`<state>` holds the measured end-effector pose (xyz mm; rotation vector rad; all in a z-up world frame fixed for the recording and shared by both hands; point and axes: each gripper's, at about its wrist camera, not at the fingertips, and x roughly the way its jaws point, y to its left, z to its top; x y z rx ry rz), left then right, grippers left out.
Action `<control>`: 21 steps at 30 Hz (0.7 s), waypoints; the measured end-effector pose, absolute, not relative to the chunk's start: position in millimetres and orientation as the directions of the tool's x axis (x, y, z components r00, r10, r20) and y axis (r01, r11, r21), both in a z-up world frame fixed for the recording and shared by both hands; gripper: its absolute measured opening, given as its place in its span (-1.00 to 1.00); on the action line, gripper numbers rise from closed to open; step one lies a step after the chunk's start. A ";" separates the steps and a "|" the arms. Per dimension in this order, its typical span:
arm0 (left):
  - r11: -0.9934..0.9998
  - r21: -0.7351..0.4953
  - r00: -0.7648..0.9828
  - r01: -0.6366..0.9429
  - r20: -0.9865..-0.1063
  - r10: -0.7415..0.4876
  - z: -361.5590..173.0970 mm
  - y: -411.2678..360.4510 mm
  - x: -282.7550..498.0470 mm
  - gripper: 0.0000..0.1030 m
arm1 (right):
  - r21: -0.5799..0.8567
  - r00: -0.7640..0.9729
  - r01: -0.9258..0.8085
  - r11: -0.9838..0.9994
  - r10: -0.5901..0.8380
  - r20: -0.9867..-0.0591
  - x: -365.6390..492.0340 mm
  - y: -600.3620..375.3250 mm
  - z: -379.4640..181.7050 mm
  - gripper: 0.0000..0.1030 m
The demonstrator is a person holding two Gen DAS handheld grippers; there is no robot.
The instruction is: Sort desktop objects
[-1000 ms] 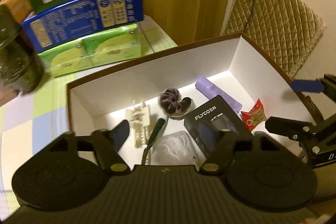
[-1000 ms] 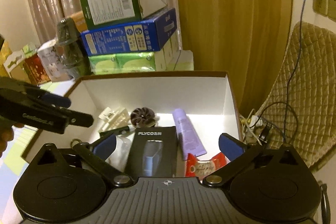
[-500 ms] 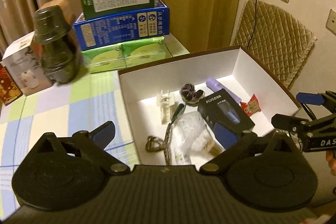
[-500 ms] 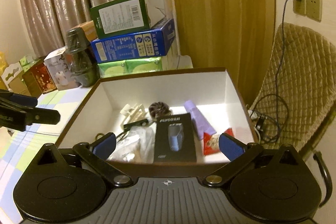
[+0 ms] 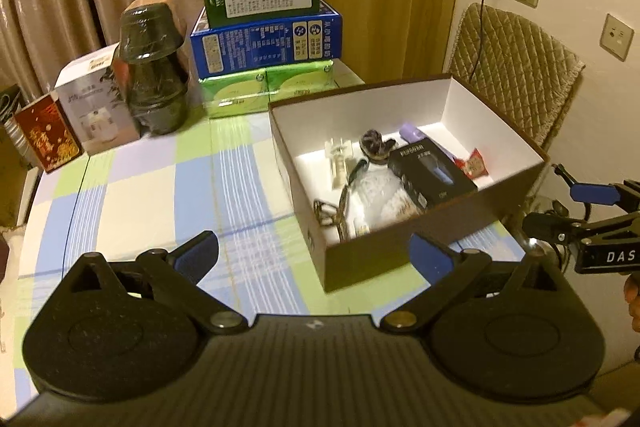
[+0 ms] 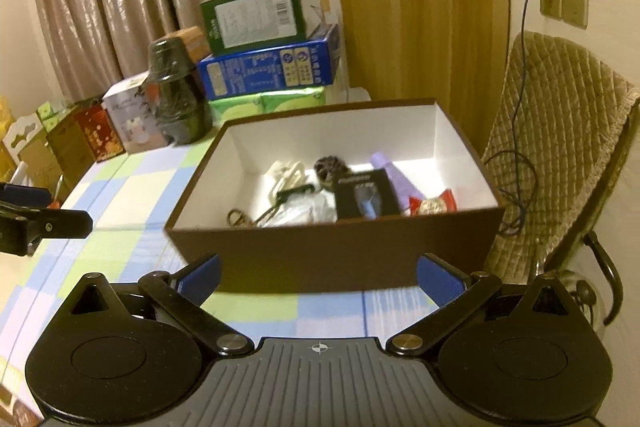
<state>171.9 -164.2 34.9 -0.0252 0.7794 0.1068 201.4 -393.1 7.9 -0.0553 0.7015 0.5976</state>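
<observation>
A brown box with a white inside (image 5: 400, 247) (image 6: 332, 259) stands on the checked tablecloth (image 5: 160, 187). It holds a black Flyco carton (image 5: 432, 175) (image 6: 366, 193), a purple tube (image 5: 414, 133), a red packet (image 5: 474, 163), a dark scrunchie (image 5: 374, 143), a cream clip (image 5: 340, 159), a clear bag (image 5: 380, 191) and a metal tool (image 5: 332, 207). My left gripper (image 5: 314, 253) is open and empty, back from the box's near left corner. My right gripper (image 6: 320, 275) is open and empty in front of the box's near wall. Each shows in the other's view: right gripper (image 5: 568, 211), left gripper (image 6: 44, 207).
Stacked green, blue and light-green cartons (image 5: 264, 39) stand behind the box. A dark wrapped jar (image 5: 152, 67), a white carton (image 5: 96, 107) and a red carton (image 5: 46, 135) line the table's far left. A quilted chair (image 6: 560, 147) with a hanging cable stands to the right.
Both grippers have pulled back and up from over the box, so its near wall and the tablecloth now show. The left jaws spread wider and are empty.
</observation>
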 end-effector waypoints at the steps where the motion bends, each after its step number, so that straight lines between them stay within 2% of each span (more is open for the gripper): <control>1: 0.994 0.013 0.704 -0.108 -0.705 0.086 34.8 -163.4 165.1 0.94 | 0.143 0.603 -0.540 0.829 0.500 -0.621 193.5 -391.8 8.6 0.96; 21: 0.980 0.021 0.658 -0.197 -0.739 0.148 31.1 -146.2 38.9 0.94 | 0.104 0.546 -0.607 0.788 0.509 -0.665 76.8 -359.4 -2.2 0.96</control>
